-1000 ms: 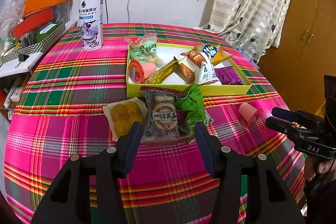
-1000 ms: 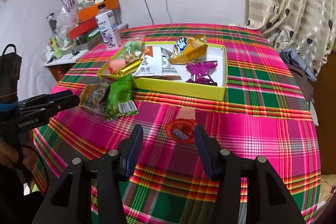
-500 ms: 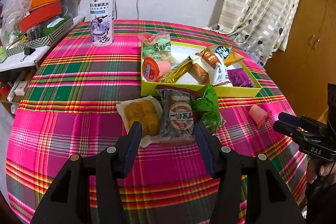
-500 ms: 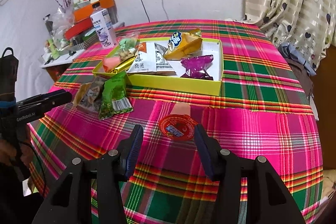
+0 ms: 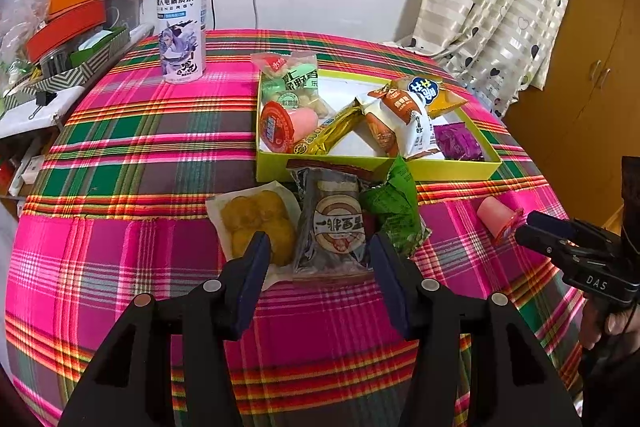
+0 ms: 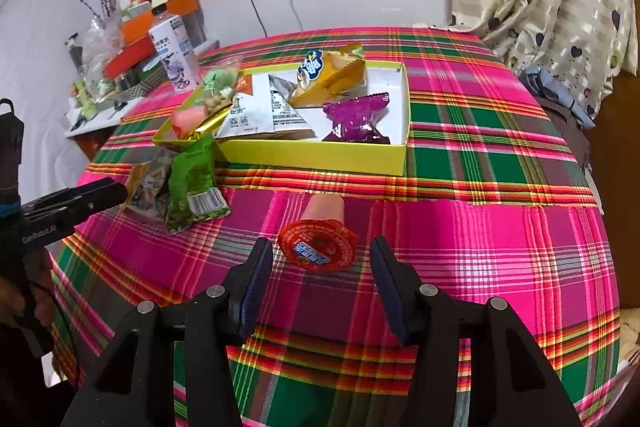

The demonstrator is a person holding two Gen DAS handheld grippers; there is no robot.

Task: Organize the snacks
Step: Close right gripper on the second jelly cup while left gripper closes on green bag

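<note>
Behind the worktop (image 5: 120, 155) stood a white wall, a barred window and pale curtains with small hearts. A plaid cloth in pink, green and red covered the worktop. At its far left side a bottle (image 5: 181, 23) with a white label stood upright, near a shelf with orange and red trays.

A yellow-green box (image 5: 440, 169) lay open in the middle of the cloth. Inside it were several snacks: a jelly cup with a red lid (image 5: 276, 127) on its side, a gold bar wrapper (image 5: 328, 135), a white and orange packet (image 5: 404, 119), a yellow packet (image 6: 332, 79) and a purple candy (image 6: 356, 119).

Three snacks lay outside the box, just in front of its near wall: a clear bag of yellow cakes (image 5: 256, 223), a grey pastry packet (image 5: 336, 227) with a round label, and a green packet (image 5: 394, 207) that leaned on the pastry packet. The left tool (image 5: 316, 255) hung over them with its jaws partly apart; nothing was between the pads, and the pastry packet was seen in the gap, lower on the cloth.

A second pink jelly cup (image 6: 320, 235) lay on its side on the cloth, apart from the box, its red lid toward the right tool (image 6: 320, 263). This tool was also half spread and held nothing; the cup lay just ahead of its fingertips, not touched. A hand held each tool by the handle.
</note>
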